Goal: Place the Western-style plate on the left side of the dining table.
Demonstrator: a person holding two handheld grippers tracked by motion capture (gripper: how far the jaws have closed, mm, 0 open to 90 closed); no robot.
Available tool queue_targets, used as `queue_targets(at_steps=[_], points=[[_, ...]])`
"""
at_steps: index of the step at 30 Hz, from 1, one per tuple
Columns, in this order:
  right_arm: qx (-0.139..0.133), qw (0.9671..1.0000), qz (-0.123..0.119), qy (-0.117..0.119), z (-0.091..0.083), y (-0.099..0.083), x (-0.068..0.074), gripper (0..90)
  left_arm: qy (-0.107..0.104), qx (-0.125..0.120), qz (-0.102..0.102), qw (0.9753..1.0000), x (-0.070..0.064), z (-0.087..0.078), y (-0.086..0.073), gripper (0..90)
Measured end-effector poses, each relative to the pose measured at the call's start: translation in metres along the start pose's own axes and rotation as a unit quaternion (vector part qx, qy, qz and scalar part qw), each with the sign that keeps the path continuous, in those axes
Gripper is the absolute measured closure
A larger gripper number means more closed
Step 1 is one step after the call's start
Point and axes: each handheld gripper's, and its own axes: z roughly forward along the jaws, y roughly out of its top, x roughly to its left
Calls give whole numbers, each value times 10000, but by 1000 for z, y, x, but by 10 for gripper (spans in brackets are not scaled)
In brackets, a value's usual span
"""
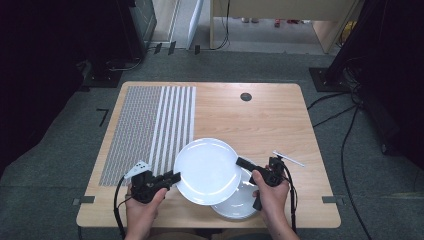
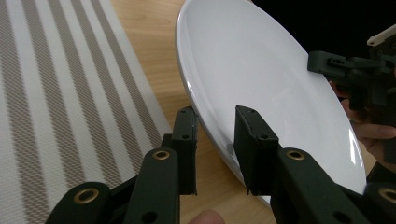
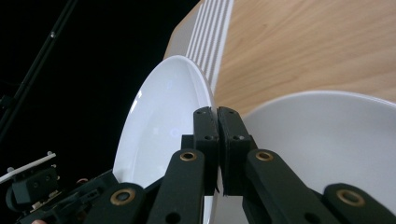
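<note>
At the desk's near edge, the top plate (image 1: 207,170) sits tilted over a second plate (image 1: 239,202). Right gripper (image 3: 217,119) jaws pinch its rim; the left gripper view shows left gripper (image 2: 212,128) jaws narrowly straddling the opposite rim.

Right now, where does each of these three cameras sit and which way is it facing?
High view: above the person's side, facing forward and down on the wooden table; both forearms enter below.
Left gripper view: rides the left gripper, facing along its open jaws astride the upper plate rim.
Right gripper view: rides the right gripper, jaws shut on that plate's rim, lower plate beside.
All share the upper plate.
</note>
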Motion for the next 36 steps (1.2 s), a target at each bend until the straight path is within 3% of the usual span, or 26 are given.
queue_targets(at_steps=[11,18,25,36], points=[[226,9991,259,238,48,14,22,888,127,-126,-305,9994,36,-19,28,724],[398,9984,239,324,76,27,35,888,178,-170,-601,9979,57,-25,37,725],[475,9985,0,268,100,38,53,887,246,-240,-843,9959,77,-30,46,733],[497,9982,259,232,145,42,55,887,511,-258,-1003,9933,113,-27,71,741]])
